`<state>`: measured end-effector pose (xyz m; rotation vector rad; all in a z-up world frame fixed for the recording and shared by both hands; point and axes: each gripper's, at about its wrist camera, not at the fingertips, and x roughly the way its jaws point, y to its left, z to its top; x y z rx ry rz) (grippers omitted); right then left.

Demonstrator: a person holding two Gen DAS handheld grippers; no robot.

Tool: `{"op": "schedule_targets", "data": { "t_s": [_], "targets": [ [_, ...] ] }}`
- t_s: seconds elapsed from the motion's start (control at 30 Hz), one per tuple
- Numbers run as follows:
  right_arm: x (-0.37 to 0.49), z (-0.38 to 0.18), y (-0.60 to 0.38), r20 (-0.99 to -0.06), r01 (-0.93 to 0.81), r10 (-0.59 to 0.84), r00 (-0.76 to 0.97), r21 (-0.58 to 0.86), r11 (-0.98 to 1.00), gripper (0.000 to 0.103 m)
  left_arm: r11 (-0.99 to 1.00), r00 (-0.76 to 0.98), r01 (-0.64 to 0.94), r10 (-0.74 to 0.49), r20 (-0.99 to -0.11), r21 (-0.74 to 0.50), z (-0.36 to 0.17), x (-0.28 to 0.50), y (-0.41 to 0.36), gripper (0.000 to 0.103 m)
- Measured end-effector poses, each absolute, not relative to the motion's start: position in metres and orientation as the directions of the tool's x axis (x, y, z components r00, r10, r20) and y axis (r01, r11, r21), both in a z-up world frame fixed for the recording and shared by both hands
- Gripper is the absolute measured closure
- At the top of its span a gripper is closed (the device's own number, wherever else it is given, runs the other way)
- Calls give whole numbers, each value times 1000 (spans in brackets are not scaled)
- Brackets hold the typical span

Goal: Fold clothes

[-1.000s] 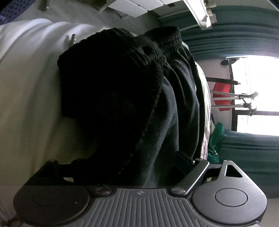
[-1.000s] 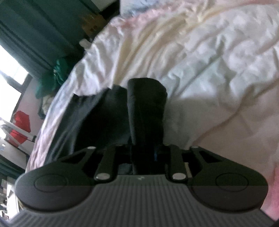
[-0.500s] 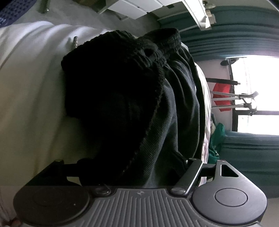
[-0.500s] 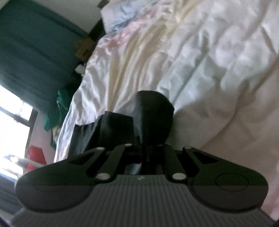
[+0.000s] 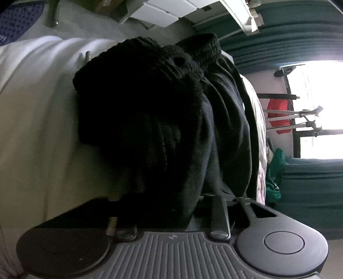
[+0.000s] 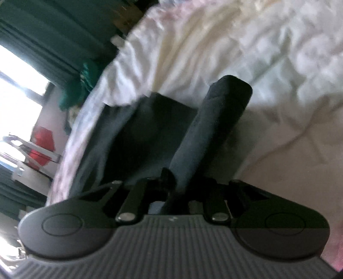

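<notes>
A black garment with a ribbed elastic waistband lies bunched on the white bedsheet. My left gripper is shut on its near edge, and thick fabric fills the gap between the fingers and hides their tips. In the right wrist view the same dark garment spreads across the sheet. My right gripper is shut on a narrow fold of it, which rises from the jaws as a stiff strip.
A bright window with teal curtains stands beyond the bed's edge. A red cloth hangs on a metal rack there. A green bundle sits near the bed's corner. White furniture stands at the far end.
My left gripper's fingers have closed in on the fabric, from wide apart. My right gripper has swung with its fold; more of the spread garment shows, and the view is blurred by motion.
</notes>
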<state>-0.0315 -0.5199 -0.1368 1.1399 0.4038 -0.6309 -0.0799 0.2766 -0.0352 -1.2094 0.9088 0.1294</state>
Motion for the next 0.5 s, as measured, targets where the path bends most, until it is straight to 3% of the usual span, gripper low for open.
{"op": "schedule_targets", "data": {
  "t_s": [0.07,0.27,0.5],
  "targets": [
    [-32,-128,-516,-575,636,-273,771,707,309,94,406,671,-521,-349,-654,-751,-31,-81,275,94],
    [-38,-108,-507,-512,595,-306,803,710,376,96,502,781,-372,-286,-556,-781,4,-103,269,97],
    [-57,-100,-503,-469,561,-313,826,740,372,96,526,830,-269,-299,-471,-807,33,-134,269,97]
  ]
}}
